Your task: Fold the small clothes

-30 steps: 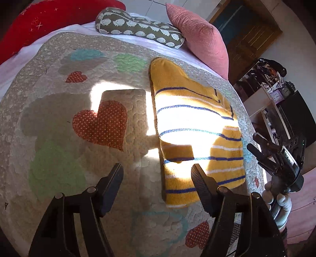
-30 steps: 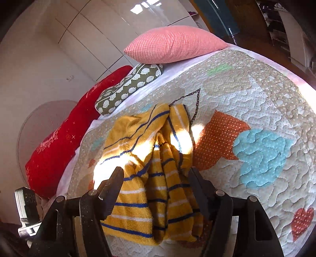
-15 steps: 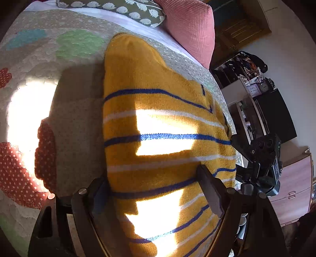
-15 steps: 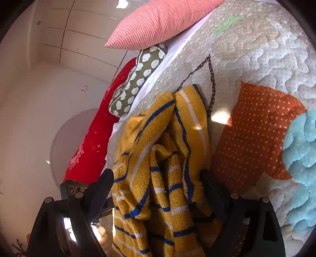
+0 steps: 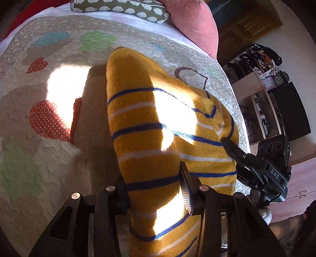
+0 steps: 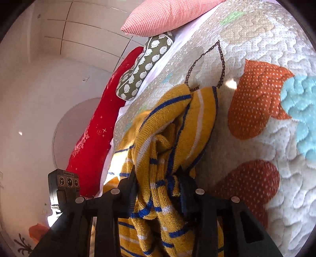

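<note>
Left wrist view: left hand-held gripper (image 5: 156,189) is closed down on the yellow sweater (image 5: 150,122), a thick fold of knit bulging up between its two black fingers. The sweater runs ahead of it across the quilt (image 5: 39,138) on the bed; flat-ish, blue & white stripes, fuzzy knit, sun patch across the middle. Right hand-held gripper (image 5: 227,141) shows to the fwd right w/ one fingertip on the sweater's far edge; its grip can't be judged here. Only this view has the shelf unit (image 5: 264,98) w/ clutter, off right past the bed edge. Hedgehog-print cushion (image 5: 120,8) & ribbed pink pillow (image 5: 195,21) far ahead.

Right wrist view: right hand-held gripper (image 6: 158,179) narrow, clamped on a bunched, twisted wad of the yellow sweater (image 6: 177,126); the knit is rumpled here & the loose edge drapes fwd onto the quilt (image 6: 266,158). Quilt is puffy, stippled stitching, dotted orange hearts & a pale blue patch on the right. Only here: the long red cushion (image 6: 98,128) on the left & the white panelled wall (image 6: 59,49). Left hand-held gripper's body (image 6: 63,183) sits low left.
</note>
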Demonstrator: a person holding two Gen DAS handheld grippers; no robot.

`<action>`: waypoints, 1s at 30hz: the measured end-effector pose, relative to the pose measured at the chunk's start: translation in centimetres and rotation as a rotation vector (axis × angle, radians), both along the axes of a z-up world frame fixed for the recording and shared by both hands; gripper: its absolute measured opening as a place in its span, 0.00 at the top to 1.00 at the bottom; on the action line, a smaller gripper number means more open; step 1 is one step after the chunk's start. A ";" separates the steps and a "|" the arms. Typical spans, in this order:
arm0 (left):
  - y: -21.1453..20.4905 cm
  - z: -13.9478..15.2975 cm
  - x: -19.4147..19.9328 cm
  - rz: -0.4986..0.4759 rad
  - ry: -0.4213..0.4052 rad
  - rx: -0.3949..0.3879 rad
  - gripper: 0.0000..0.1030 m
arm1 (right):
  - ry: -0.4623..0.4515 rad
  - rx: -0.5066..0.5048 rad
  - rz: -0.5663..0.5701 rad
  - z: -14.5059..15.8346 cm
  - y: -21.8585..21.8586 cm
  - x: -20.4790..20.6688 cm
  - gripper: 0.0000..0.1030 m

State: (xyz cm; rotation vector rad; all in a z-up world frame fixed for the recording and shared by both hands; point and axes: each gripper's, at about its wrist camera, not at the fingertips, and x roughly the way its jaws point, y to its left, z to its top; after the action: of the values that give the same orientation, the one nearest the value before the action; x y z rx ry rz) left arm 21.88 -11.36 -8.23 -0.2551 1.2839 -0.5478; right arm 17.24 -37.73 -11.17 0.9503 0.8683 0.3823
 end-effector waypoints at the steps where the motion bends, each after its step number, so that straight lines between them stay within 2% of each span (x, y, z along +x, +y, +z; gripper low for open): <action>1: 0.0 -0.6 -0.5 0.005 -0.010 0.040 0.53 | 0.004 -0.036 -0.006 -0.4 0.2 -0.7 0.55; 2: -0.1 -1.2 -1.1 0.011 -0.021 0.079 0.50 | 0.013 -0.110 -0.020 -0.8 0.4 -1.3 0.49; 3: 0.0 -1.7 -1.8 0.018 -0.032 0.097 0.48 | 0.021 -0.189 -0.042 -1.0 0.5 -2.0 0.47; 5: 0.5 -1.4 -3.6 0.033 -0.068 0.094 0.48 | 0.012 -0.210 -0.081 -1.1 0.0 -3.8 0.39; 7: 0.9 -0.7 -5.5 0.040 -0.113 0.097 0.48 | -0.030 -0.214 -0.152 0.0 -0.7 -6.2 0.39; 10: 1.6 -0.9 -8.3 0.061 -0.135 0.118 0.48 | -0.113 -0.243 -0.205 2.2 -0.5 -9.8 0.39; 12: 2.2 -0.6 -10.0 0.087 -0.181 0.135 0.48 | -0.146 -0.267 -0.223 3.0 0.2 -11.9 0.39; 15: 3.6 0.2 -12.5 0.131 -0.231 0.149 0.48 | -0.162 -0.348 -0.256 3.7 1.4 -14.5 0.39; 17: 4.4 1.3 -13.7 0.151 -0.268 0.156 0.48 | -0.183 -0.327 -0.250 4.2 1.8 -15.4 0.41; 20: 5.5 3.6 -15.4 0.194 -0.355 0.181 0.45 | -0.208 -0.317 -0.195 5.3 3.1 -15.2 0.56; 23: 7.1 4.8 -16.6 0.233 -0.388 0.172 0.35 | -0.196 -0.434 -0.164 6.1 5.5 -13.4 0.56; 25: 8.3 4.8 -17.0 0.254 -0.380 0.152 0.35 | -0.132 -0.500 -0.152 5.2 6.5 -11.3 0.55; 28: 9.3 4.0 -16.7 0.268 -0.343 0.142 0.35 | -0.074 -0.483 -0.087 3.1 7.6 -9.3 0.54; 30: 10.1 3.1 -16.6 0.275 -0.311 0.132 0.35 | -0.055 -0.421 -0.043 1.9 8.1 -9.2 0.94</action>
State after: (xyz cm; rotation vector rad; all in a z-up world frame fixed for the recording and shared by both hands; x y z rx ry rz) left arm 5.26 -1.27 -5.09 -0.2221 0.9583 -0.2534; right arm 8.07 -29.64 -9.24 0.5653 0.8348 0.1758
